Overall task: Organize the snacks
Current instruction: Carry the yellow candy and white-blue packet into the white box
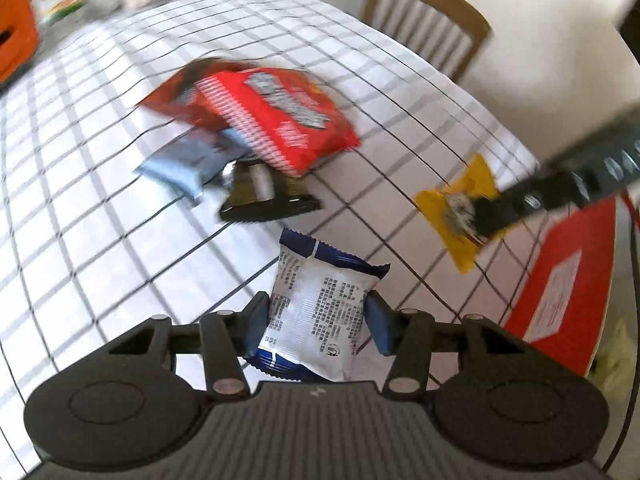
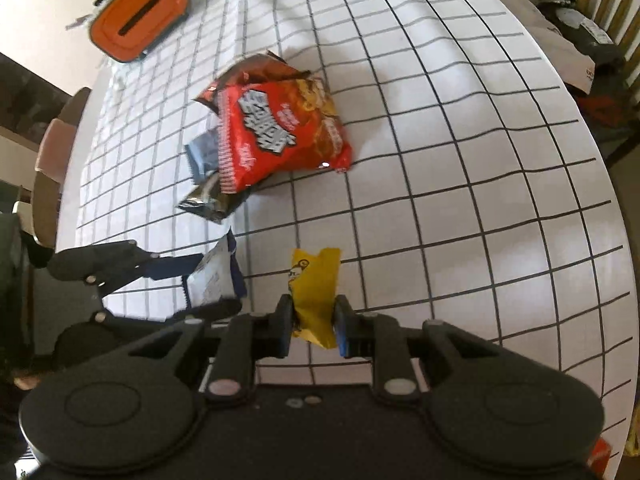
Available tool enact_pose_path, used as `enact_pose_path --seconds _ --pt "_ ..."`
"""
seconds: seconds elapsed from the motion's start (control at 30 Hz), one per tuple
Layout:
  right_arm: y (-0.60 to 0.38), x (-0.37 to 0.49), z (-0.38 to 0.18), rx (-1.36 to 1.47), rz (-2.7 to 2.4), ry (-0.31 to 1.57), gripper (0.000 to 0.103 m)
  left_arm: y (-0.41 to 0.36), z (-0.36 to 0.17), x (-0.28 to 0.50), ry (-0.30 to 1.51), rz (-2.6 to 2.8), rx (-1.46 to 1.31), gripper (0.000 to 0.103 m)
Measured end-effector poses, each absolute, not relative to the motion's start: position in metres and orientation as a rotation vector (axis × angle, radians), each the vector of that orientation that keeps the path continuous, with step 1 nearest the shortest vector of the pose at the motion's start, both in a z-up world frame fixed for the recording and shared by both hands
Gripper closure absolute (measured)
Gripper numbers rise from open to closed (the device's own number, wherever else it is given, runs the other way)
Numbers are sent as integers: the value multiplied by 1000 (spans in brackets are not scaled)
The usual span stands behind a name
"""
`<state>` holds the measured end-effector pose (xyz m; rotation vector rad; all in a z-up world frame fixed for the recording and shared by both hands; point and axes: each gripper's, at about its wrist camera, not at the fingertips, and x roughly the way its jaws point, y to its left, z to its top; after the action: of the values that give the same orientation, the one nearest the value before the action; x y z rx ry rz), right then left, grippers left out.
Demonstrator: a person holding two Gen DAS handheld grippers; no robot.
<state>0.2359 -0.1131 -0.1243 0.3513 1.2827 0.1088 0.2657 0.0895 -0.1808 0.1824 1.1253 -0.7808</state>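
Two small packets are held above the table (image 2: 440, 184): a white-and-blue packet (image 1: 316, 312) is pinched between the left gripper (image 1: 316, 316) jaws, a yellow packet (image 2: 316, 296) clamped in the narrow right gripper (image 2: 311, 322) jaws, both near the red chip bag (image 2: 280, 132). Light, soft, crinkly wrappers are judged best gripped mid-body. An orange-lidded box (image 2: 138, 18) is seen sharply only in the right view.

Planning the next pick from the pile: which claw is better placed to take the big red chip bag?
Neither is free. The left claw grips the white-and-blue packet; the right claw grips the yellow packet. Once unloaded, probably the left: the red chip bag lies straight ahead of it.
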Motion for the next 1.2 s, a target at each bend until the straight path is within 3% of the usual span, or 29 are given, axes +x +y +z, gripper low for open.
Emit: enact_pose_path --seconds 0.27,0.57,0.8,1.2 --pt "-99 219 -100 356 169 1219 83 132 -157 256 1084 -673 -4 52" --pt "-98 183 -64 345 255 1158 83 144 -96 211 988 -603 -19 52" --pt "-115 150 -42 305 326 1118 83 120 -52 151 946 -529 17 52" --pt "-168 90 -47 252 359 1113 83 48 -48 61 1005 -438 83 52"
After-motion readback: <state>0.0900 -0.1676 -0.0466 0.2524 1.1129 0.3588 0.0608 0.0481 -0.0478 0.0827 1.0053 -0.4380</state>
